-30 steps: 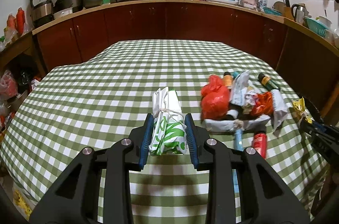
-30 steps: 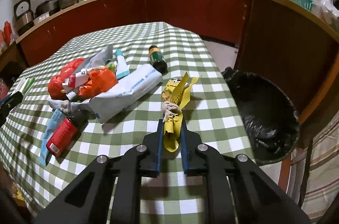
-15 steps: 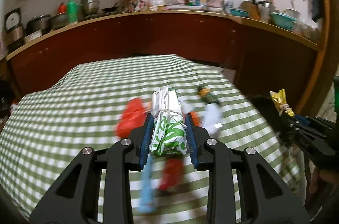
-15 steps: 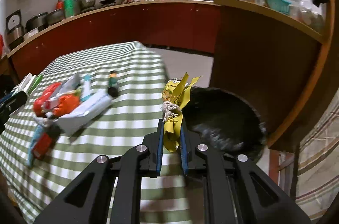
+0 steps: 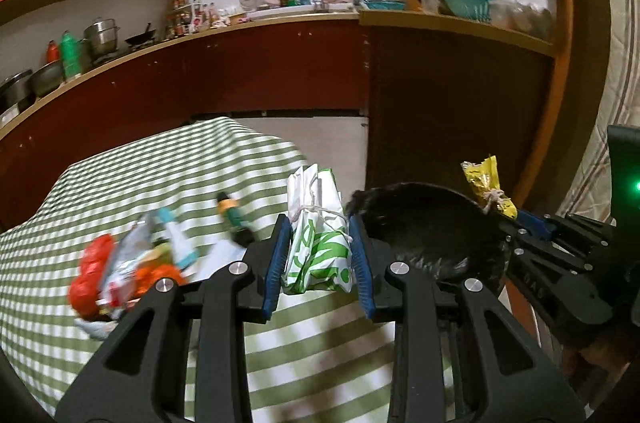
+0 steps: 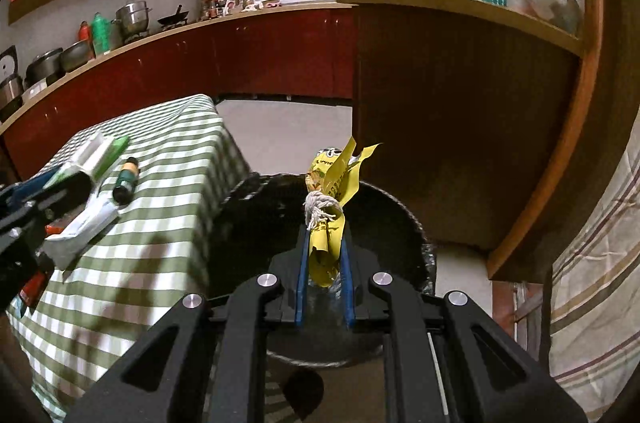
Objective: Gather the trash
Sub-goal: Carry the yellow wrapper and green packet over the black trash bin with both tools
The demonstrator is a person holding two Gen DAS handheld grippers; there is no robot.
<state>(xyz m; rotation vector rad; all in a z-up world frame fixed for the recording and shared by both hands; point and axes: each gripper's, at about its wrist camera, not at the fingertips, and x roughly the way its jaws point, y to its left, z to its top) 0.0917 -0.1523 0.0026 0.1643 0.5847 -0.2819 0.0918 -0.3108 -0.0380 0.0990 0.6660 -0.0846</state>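
My left gripper (image 5: pixel 319 229) is shut on a white and green folded bag tied with string (image 5: pixel 320 235), held above the table's right edge. My right gripper (image 6: pixel 324 243) is shut on a yellow wrapper tied with string (image 6: pixel 330 207) and holds it over the black-lined trash bin (image 6: pixel 392 223). The bin also shows in the left wrist view (image 5: pixel 424 223), with the yellow wrapper (image 5: pixel 486 187) above its far side. A pile of trash (image 5: pixel 132 267) with a red bag, tubes and a dark bottle (image 5: pixel 234 219) lies on the checked table (image 5: pixel 120 183).
The bin stands on the floor between the table's right edge (image 6: pixel 224 183) and a wooden counter side (image 6: pixel 460 143). Dark red kitchen cabinets (image 5: pixel 240 83) run behind. A striped curtain (image 6: pixel 592 283) hangs at the right.
Both grippers have swung to the right with their loads. The right gripper moved from over the table to over the bin; the left one moved to the table's right edge.
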